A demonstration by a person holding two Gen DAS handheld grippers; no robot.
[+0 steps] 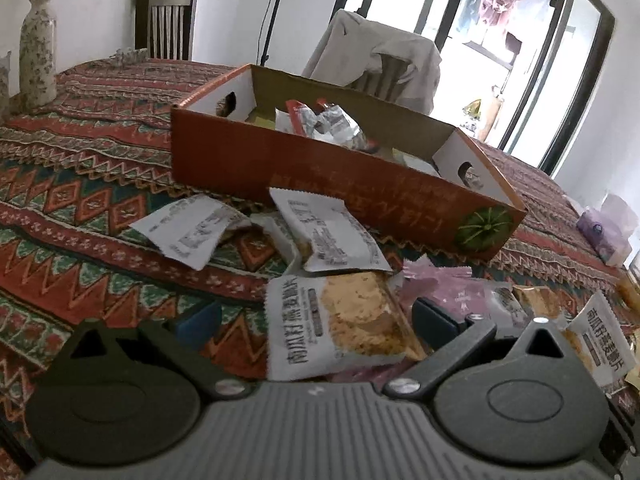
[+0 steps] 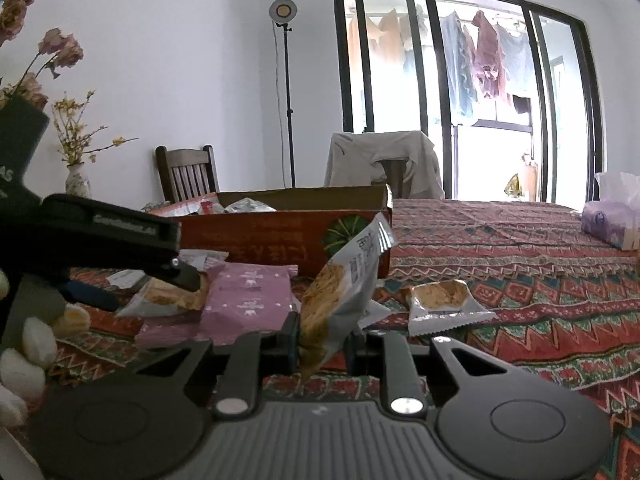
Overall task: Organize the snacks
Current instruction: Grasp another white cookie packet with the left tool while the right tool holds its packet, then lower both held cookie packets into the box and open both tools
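Observation:
An orange cardboard box (image 1: 320, 176) (image 2: 280, 240) with a pumpkin picture stands on the patterned tablecloth and holds several snack packets. In front of it lie loose white packets (image 1: 192, 228) and pink packets (image 2: 248, 300). My left gripper (image 1: 318, 318) stands open, its fingers wide on either side of a white oat-crisp packet (image 1: 340, 320) that lies flat on the cloth. My right gripper (image 2: 322, 344) is shut on another white oat-crisp packet (image 2: 340, 288), held upright above the table. The left gripper (image 2: 140, 286) also shows at the left of the right wrist view, low over the packet pile.
A flowered vase (image 1: 38, 56) stands at the table's far left. A purple tissue pack (image 2: 608, 220) lies at the right. One more packet (image 2: 440, 300) lies alone right of the pile. Two chairs stand behind the table, one with a pale cloth (image 1: 380, 60) draped over it.

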